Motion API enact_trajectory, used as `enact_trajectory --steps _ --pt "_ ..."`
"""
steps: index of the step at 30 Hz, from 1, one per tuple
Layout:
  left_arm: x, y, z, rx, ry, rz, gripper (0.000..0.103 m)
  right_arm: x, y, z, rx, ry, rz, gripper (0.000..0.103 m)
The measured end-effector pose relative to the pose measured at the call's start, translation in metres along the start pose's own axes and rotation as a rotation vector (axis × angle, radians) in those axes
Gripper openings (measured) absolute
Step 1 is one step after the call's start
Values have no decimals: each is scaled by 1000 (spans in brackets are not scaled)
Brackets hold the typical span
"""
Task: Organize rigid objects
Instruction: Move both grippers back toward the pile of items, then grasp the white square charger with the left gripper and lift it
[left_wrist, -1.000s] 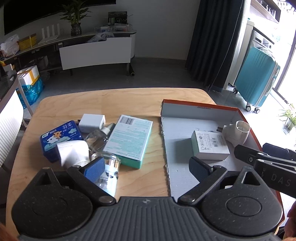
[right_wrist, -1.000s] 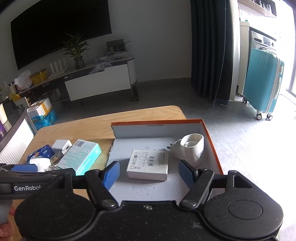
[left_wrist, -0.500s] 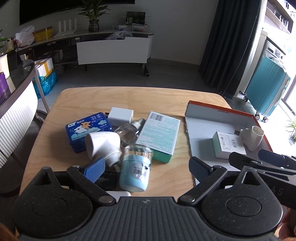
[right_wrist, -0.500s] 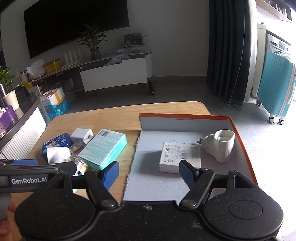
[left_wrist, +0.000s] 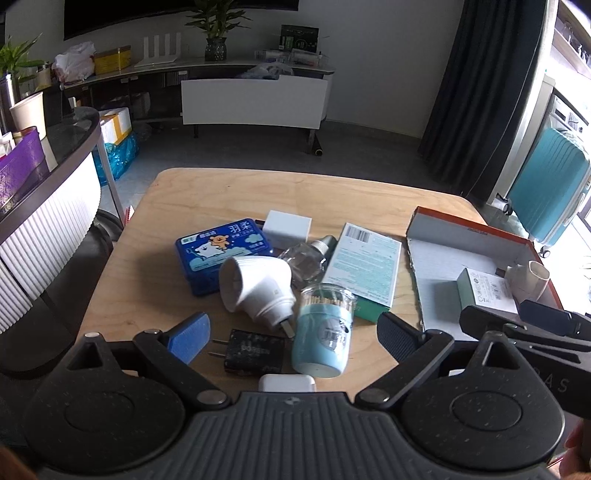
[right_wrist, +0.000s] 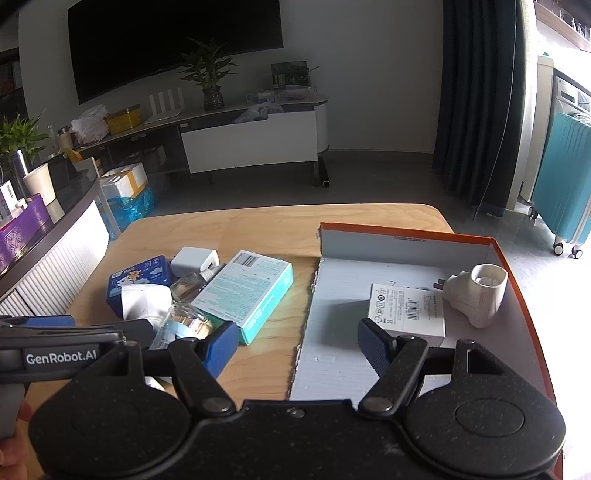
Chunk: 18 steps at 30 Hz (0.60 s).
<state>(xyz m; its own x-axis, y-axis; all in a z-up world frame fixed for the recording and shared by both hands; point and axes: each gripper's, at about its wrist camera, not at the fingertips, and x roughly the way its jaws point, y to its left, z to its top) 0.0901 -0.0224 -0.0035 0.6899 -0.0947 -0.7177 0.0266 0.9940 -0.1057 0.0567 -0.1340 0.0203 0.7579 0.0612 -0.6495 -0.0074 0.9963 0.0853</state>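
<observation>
My left gripper (left_wrist: 293, 334) hangs spread and empty over the pile; the jar (left_wrist: 323, 330) lies at twelve o'clock between its fingers, long axis pointing away from me. My right gripper (right_wrist: 297, 349), also spread, hovers by the box (right_wrist: 406, 236).

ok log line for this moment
left tool: open, over pile | right tool: open, empty | tray: white box, plug inside | blue tin: on table
</observation>
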Motion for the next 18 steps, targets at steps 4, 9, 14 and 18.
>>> enact_trajectory --steps 4,9,14,18 --pt "-1 9 -2 -12 1 6 100 3 9 -1 -9 5 11 85" --pt "-1 21 -6 -30 5 14 100 7 19 -3 -22 15 26 85" --pt "-1 31 -10 -49 10 17 100 12 28 -7 -28 26 42 85" --pt "-1 40 -13 -68 8 7 100 17 33 -9 -30 35 54 85"
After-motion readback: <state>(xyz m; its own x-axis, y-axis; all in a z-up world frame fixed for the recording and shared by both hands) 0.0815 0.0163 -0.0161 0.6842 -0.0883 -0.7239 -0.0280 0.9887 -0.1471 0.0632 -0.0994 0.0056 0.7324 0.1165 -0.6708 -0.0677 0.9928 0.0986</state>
